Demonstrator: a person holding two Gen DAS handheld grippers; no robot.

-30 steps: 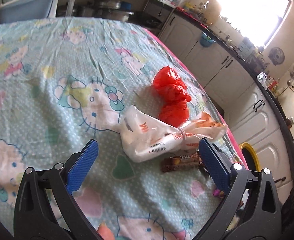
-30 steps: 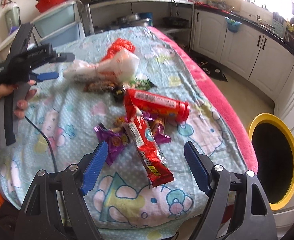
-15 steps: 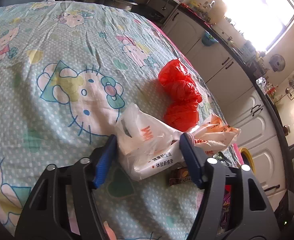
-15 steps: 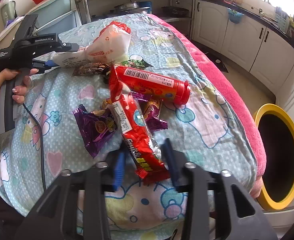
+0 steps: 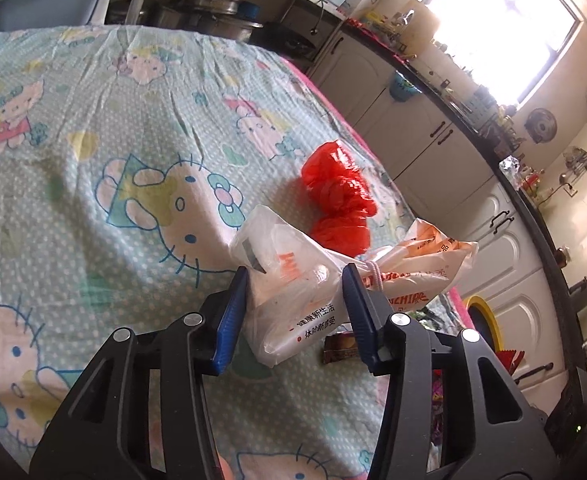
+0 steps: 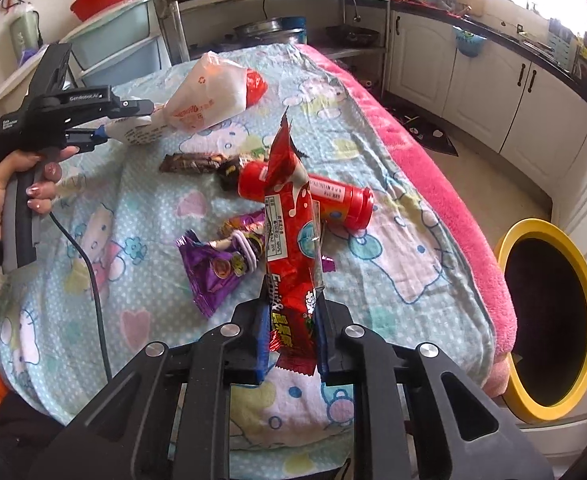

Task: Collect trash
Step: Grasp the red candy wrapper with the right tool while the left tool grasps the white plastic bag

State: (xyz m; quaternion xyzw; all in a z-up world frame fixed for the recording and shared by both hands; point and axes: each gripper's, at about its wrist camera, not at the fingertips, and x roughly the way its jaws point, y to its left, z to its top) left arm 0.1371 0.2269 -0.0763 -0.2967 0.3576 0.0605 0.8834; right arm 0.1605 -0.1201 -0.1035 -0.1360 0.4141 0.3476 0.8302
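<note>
My left gripper point(image 5: 295, 274) has its blue pads pressed on the tied white plastic bag point(image 5: 293, 308), and its jaws are still closing. A crumpled red bag point(image 5: 337, 200) lies just beyond. In the right wrist view a hand holds that left gripper point(image 6: 127, 122), with the white bag point(image 6: 209, 96) raised off the cloth. My right gripper point(image 6: 292, 296) is shut on a long red snack wrapper point(image 6: 289, 216), whose far end sticks up. Beneath it lie a red tube point(image 6: 333, 200), a purple wrapper point(image 6: 213, 276) and a brown bar point(image 6: 191, 163).
The trash lies on a surface under a cartoon-cat cloth point(image 6: 105, 240) with a pink edge point(image 6: 413, 160). A yellow-rimmed bin point(image 6: 549, 320) stands on the floor to the right. White cabinets point(image 6: 493, 92) line the far wall. A cable point(image 6: 93, 280) trails from the left gripper.
Both grippers went from wide open to closed. The left one moved onto the white bag and gripped it. The right one gripped the red wrapper, which now tilts upward.
</note>
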